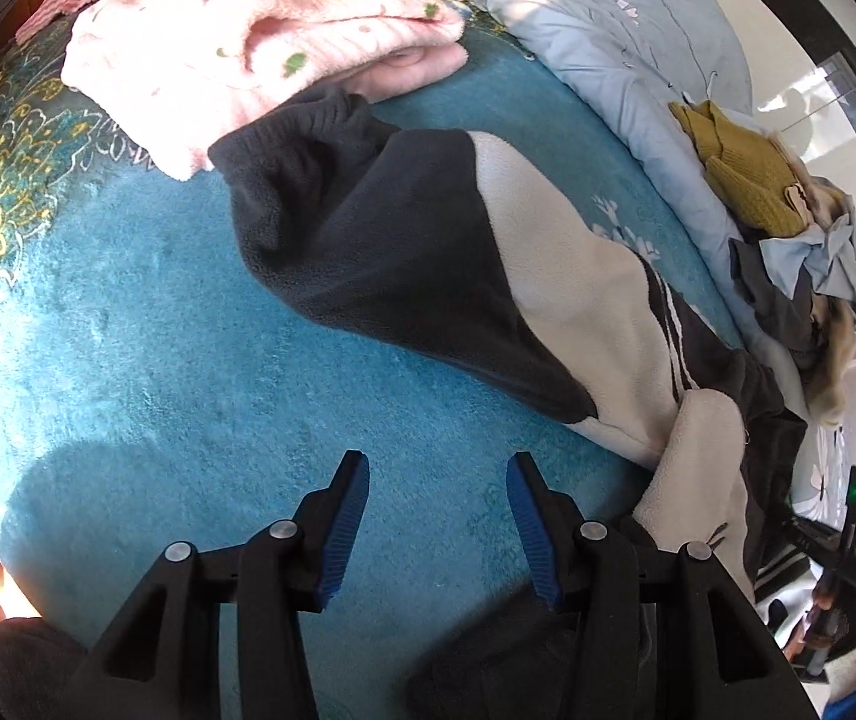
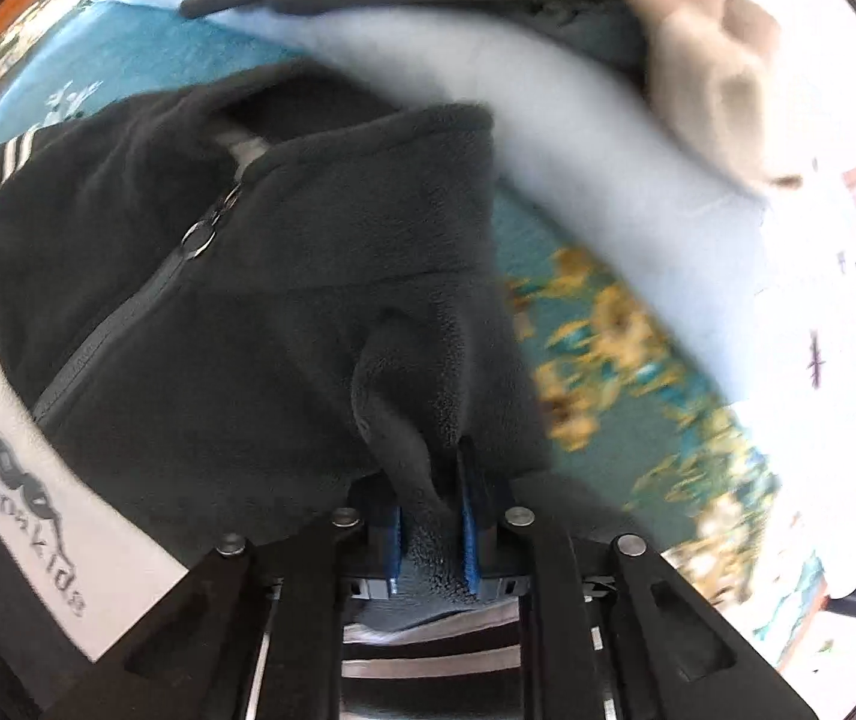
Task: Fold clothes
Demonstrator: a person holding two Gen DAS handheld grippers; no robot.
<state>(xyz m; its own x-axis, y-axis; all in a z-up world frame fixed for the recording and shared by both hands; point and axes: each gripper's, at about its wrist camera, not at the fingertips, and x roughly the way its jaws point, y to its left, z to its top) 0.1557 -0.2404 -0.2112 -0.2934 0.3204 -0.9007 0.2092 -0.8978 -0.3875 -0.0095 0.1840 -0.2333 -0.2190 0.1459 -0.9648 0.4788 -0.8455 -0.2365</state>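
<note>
The left hand-held gripper (image 1: 436,468) is pointing steeply down with its blue pads spread apart and nothing between them, just hovering over the teal blanket (image 1: 158,360) covering the bed. The right hand-held gripper (image 2: 430,504) is also aiming almost straight down and is pinching a bunched fold of the black and cream fleece jacket (image 2: 260,300), pads squeezing the dark fabric tight. In the left view a gloved hand (image 1: 841,624) is showing at the far right edge, gripping a gripper handle. The jacket is lying across the blanket, one black sleeve (image 1: 332,180) stretching up toward a folded pink blanket (image 1: 248,30). Its zipper (image 2: 200,234) is facing the right camera. A pile of other clothes (image 1: 787,240) is sitting on a pale blue flowered quilt (image 1: 637,30) well beyond it.
</note>
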